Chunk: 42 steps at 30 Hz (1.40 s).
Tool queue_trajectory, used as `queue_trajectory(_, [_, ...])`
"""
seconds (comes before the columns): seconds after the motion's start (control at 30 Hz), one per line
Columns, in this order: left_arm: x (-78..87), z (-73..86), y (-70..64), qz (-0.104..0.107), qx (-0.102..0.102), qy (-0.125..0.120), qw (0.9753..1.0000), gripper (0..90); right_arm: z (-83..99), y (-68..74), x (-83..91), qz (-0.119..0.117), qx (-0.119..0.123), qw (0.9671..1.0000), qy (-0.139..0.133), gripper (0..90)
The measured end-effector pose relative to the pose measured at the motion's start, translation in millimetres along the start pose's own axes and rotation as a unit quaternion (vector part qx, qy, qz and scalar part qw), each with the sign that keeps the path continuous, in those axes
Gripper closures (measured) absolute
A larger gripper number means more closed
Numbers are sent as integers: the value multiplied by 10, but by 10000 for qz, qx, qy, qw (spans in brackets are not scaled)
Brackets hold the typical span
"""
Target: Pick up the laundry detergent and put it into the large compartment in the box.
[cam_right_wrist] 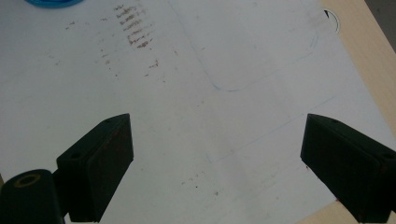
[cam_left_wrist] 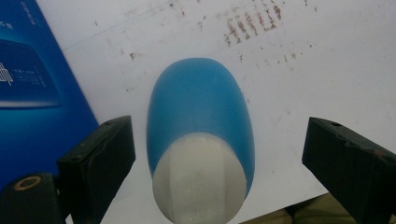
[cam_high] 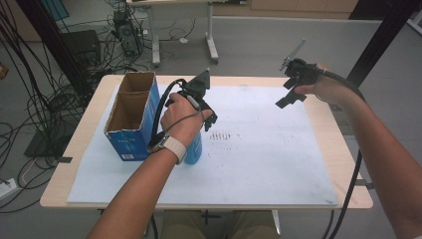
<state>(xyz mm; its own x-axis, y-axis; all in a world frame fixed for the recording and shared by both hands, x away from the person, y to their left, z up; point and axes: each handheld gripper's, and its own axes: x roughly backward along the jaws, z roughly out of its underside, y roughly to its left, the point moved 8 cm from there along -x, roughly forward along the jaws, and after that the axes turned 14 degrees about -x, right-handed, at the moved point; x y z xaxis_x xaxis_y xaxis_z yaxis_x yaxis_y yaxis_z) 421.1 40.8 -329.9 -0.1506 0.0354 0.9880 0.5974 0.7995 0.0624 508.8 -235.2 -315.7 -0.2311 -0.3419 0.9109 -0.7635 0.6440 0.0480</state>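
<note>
A blue bottle [cam_left_wrist: 201, 135] with a white cap stands on the white mat [cam_high: 259, 164] covering the desk [cam_high: 89, 144], just right of an open blue box [cam_high: 130, 117] with two cardboard-lined compartments. The left hand-held gripper [cam_high: 206, 112] hangs over the bottle, and its jaws stand wide apart on either side, touching nothing. From above, the left hand [cam_high: 180, 119] and wrist hide most of the bottle, so that just a blue sliver shows beside the watch strap.

The left gripper view looks down on the bottle from the cap end: clear gaps lie between each jaw and the blue body, the box wall [cam_left_wrist: 32, 88] stands close on the left, and a patch of brown smudges [cam_left_wrist: 252, 23] marks the mat beyond.

The right hand-held gripper [cam_high: 293, 87] is held above the far right part of the mat, well apart from the bottle, with its jaws open and nothing between them. Its own view shows bare mat below, the same smudges [cam_right_wrist: 135, 32], a sliver of the bottle [cam_right_wrist: 53, 3] at the top edge and the desk's wooden edge [cam_right_wrist: 369, 60] at right.

Beyond the desk lie cables [cam_high: 30, 99] on the floor.
</note>
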Motion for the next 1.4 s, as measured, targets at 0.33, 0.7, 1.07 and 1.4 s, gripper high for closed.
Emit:
queue_trajectory(0.33, [-3,-5,-6,24,1,-14,10000,99,4,6,-27,-24,-11,10000,5,94])
queue_trajectory(0.7, [1,-3,-2,38,-2,-16,10000,99,3,1,-22,-25,-15,10000,-6,94])
queue_trajectory(1.07, [10,4,5,32,13,-29,10000,99,-6,0,-12,-20,7,10000,-27,94])
queue_trajectory(1.4, [5,-7,2,38,26,-61,10000,99,-21,6,-8,-22,22,10000,-46,94])
